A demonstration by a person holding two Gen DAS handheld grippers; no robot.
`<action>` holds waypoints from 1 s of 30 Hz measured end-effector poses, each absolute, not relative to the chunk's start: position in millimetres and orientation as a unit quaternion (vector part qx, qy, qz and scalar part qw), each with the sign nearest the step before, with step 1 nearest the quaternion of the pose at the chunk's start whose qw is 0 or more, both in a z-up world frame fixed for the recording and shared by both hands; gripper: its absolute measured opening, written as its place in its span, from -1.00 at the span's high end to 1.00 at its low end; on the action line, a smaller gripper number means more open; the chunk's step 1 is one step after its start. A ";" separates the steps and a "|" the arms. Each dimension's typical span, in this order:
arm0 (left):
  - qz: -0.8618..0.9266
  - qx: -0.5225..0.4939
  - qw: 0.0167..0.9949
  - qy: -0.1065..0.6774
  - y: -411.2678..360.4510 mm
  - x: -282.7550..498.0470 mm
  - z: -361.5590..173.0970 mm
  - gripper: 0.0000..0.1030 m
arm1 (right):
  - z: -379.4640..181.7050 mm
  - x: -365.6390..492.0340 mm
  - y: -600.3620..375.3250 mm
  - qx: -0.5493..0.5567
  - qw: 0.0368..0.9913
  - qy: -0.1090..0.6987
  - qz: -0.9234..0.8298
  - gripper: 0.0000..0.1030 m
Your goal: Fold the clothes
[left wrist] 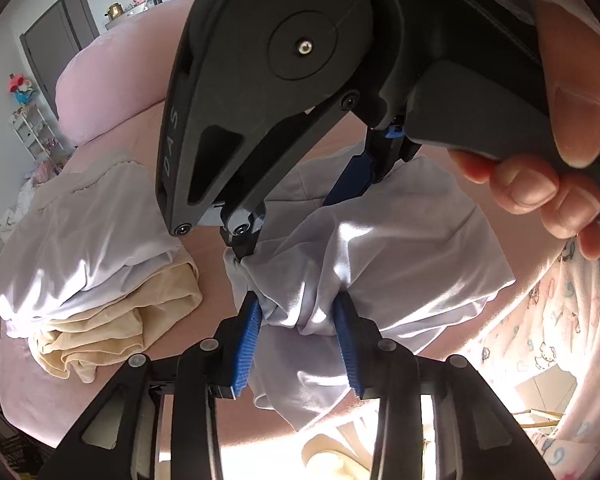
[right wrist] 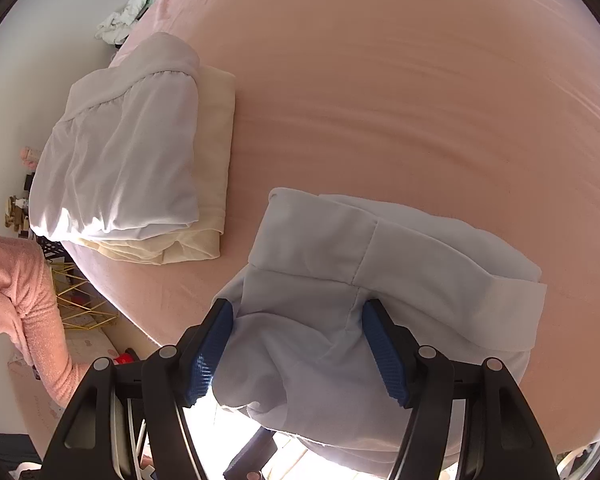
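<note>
Currently a pale lavender-white cloth garment (right wrist: 340, 272) lies bunched near the edge of a pink bed (right wrist: 380, 80). It could slide off or unfold if either grip shifts. The left gripper (left wrist: 300, 316) has its fingers clenched on a fold; the right gripper (right wrist: 296, 344) stands wider, pressing bunched fabric.

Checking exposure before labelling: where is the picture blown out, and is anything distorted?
Left wrist view: white glare beneath the pale garment; pink bed bows outward. Right wrist view: blown-out patch below the bed edge, bright spot on the folded white garment.
</note>
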State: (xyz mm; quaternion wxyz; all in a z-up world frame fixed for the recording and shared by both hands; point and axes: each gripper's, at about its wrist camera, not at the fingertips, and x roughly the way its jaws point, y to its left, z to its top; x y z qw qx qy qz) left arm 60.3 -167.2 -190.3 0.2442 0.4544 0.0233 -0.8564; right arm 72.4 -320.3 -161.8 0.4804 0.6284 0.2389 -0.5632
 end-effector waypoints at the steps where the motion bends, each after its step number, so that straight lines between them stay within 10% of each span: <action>1: -0.855 0.458 0.243 0.021 -168.0 57.4 -191.4 0.51 | -161.0 74.3 -320.3 0.616 0.487 0.248 -0.568 -0.20; 11: -0.831 0.501 0.193 0.143 -178.1 56.6 -197.8 0.73 | -161.7 60.8 -320.4 0.573 0.503 0.227 -0.607 0.11; 30: -0.842 0.484 0.223 0.088 -168.4 5.8 -165.2 0.70 | -117.2 25.8 -249.7 0.604 0.463 0.159 -0.629 -0.20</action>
